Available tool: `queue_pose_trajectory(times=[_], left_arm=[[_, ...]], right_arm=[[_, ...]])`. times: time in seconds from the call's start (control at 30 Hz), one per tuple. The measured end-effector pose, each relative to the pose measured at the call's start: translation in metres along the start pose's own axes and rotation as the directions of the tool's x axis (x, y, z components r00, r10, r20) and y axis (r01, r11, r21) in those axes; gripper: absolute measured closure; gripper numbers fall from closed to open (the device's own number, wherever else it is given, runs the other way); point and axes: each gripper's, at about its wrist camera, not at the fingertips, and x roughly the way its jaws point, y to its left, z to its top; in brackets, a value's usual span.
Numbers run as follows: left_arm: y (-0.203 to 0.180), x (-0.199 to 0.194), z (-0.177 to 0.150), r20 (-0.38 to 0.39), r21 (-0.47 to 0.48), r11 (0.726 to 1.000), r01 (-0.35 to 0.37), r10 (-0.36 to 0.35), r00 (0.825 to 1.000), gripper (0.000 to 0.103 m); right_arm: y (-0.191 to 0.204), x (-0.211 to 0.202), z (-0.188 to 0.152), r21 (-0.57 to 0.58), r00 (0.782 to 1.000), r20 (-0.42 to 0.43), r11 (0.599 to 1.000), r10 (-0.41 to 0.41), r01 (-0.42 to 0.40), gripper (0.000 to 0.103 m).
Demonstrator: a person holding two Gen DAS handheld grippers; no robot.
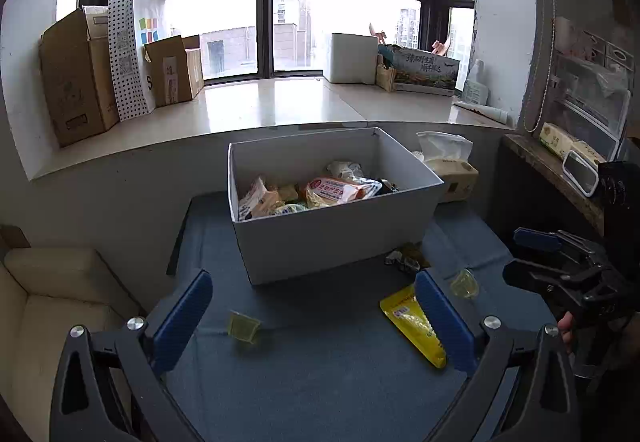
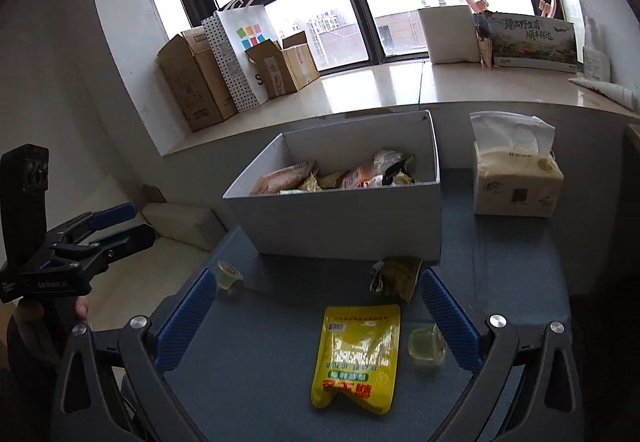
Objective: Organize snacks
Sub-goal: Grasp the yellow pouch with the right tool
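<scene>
Jaws wide apart on both tools: your left gripper (image 1: 314,316) and your right gripper (image 2: 320,316) hover empty above the blue table (image 2: 256,382), each blue-padded pair spread with nothing between the pads. The white box (image 2: 340,219) stands at the table's far side, below the windowsill, already holding a heap of wrapped snacks. 4 items lie loose on the cloth in front of it: the yellow pouch (image 2: 358,356) flat between your right gripper's fingers, 1 clear jelly cup (image 2: 426,346) just beside the pouch's right edge, a 2nd jelly cup (image 2: 229,276) near the box's front left corner, and a crumpled brown wrapper (image 2: 396,278) close against the box's front wall. A tissue pack (image 2: 516,181) sits right of the box.
</scene>
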Motion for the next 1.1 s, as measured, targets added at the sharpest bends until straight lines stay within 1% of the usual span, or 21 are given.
queue_pose_trajectory(times=[0.07, 0.2, 0.3, 0.37, 0.43, 0.53, 0.7, 0.77, 0.9, 0.93, 1.0, 1.1], left_arm=[[-0.005, -0.01, -0.023, 0.0, -0.014, 1.0, 0.003, -0.003, 1.0, 0.0], [-0.009, -0.019, -0.064, -0.03, -0.056, 0.998, 0.023, -0.025, 0.999, 0.0], [-0.006, -0.017, -0.084, -0.065, -0.1, 0.994, 0.036, -0.043, 0.997, 0.0], [-0.005, -0.016, -0.089, -0.078, -0.103, 0.994, 0.022, -0.03, 0.996, 0.0], [-0.004, -0.016, -0.092, -0.079, -0.107, 0.994, 0.018, -0.027, 0.997, 0.0], [0.003, -0.015, -0.094, -0.083, -0.133, 0.991, 0.031, -0.043, 0.996, 0.0], [0.007, -0.014, -0.101, -0.093, -0.137, 0.99, 0.017, -0.03, 0.995, 0.0], [0.011, -0.013, -0.104, -0.098, -0.142, 0.99, 0.01, -0.024, 0.995, 0.0], [0.018, -0.015, -0.108, -0.09, -0.155, 0.987, -0.035, 0.021, 0.996, 0.0], [0.02, -0.015, -0.109, -0.09, -0.161, 0.986, -0.038, 0.023, 0.996, 0.0], [0.024, -0.014, -0.11, -0.093, -0.175, 0.984, -0.033, 0.016, 0.996, 0.0], [0.027, -0.012, -0.111, -0.104, -0.185, 0.982, -0.041, 0.022, 0.994, 0.0]], right_arm=[[0.002, 0.001, -0.028, -0.004, 0.999, -0.035, 0.999, -0.042, 0.042, 0.0], [0.002, 0.005, -0.077, 0.05, 0.995, -0.092, 0.997, -0.049, 0.053, 0.0], [0.001, 0.013, -0.099, 0.049, 0.989, -0.107, 0.993, -0.102, 0.108, 0.0], [-0.001, 0.024, -0.105, 0.05, 0.982, -0.155, 0.992, -0.107, 0.116, 0.0], [-0.002, 0.033, -0.107, 0.039, 0.977, -0.174, 0.99, -0.126, 0.135, 0.0], [-0.001, 0.048, -0.108, -0.01, 0.963, -0.208, 0.985, -0.17, 0.172, 0.0], [0.0, 0.076, -0.101, -0.069, 0.948, -0.245, 0.979, -0.203, 0.192, 0.0], [-0.001, 0.088, -0.097, -0.091, 0.935, -0.267, 0.972, -0.231, 0.215, 0.0], [-0.001, 0.104, -0.088, -0.117, 0.929, -0.268, 0.966, -0.254, 0.23, 0.0], [-0.001, 0.108, -0.087, -0.132, 0.923, -0.268, 0.96, -0.275, 0.247, 0.0], [0.004, 0.117, -0.087, -0.189, 0.905, -0.275, 0.941, -0.325, 0.281, 0.0], [0.003, 0.118, -0.086, -0.172, 0.909, -0.271, 0.945, -0.318, 0.279, 0.0]])
